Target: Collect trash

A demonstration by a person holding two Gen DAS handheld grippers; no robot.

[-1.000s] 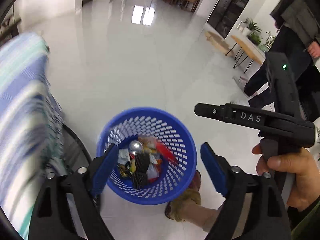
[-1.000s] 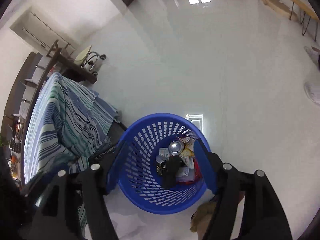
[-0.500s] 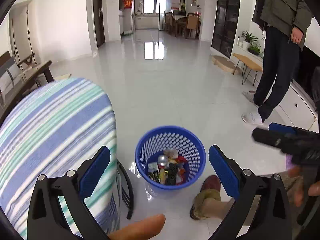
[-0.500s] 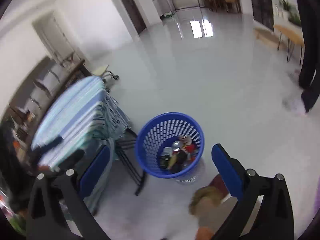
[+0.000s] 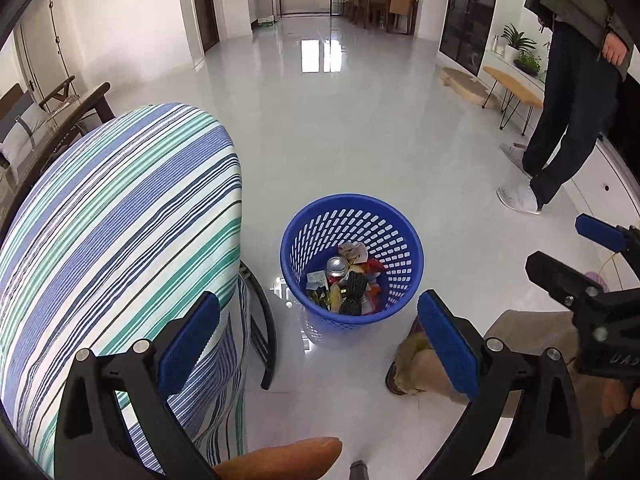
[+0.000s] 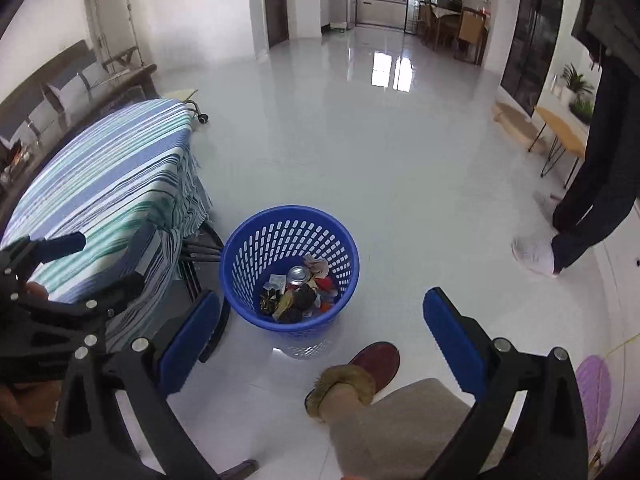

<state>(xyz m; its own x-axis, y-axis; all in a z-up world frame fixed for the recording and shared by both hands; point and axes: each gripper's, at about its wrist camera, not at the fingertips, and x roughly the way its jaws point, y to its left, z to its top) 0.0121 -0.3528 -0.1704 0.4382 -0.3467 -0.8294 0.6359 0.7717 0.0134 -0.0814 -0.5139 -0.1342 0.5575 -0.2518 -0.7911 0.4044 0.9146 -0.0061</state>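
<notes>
- Both of my hand-held grippers are up above the floor and tilted down at the blue basket (image 5: 352, 260), which sits just below the middle of the left wrist frame and a bit left of centre in the right wrist one (image 6: 289, 268).
- Left hand-held gripper (image 5: 316, 344): released, blue pads spread wide, nothing between them.
- Right hand-held gripper (image 6: 316, 344): same deal, wide open and empty. You can catch it at the right edge of the left wrist frame too.
- The trash is in the basket: a silver can (image 5: 337, 267) standing on end, crumpled wrappers, something dark and something red piled at the bottom. My guess is the can ended up upright by chance.
- The basket stands on the white floor (image 6: 400, 168) right beside the counter with the striped cloth (image 5: 120, 216), near its legs. Makes sense to me: a short reach from counter to bin.
- I can't see any loose trash on the visible part of the counter or on the floor, so I'd say this job is about done, though much of the cloth top is out of frame.
- My slippered foot (image 6: 360, 372) is planted close to the basket; another person (image 5: 568, 92) stands well off at the right.
</notes>
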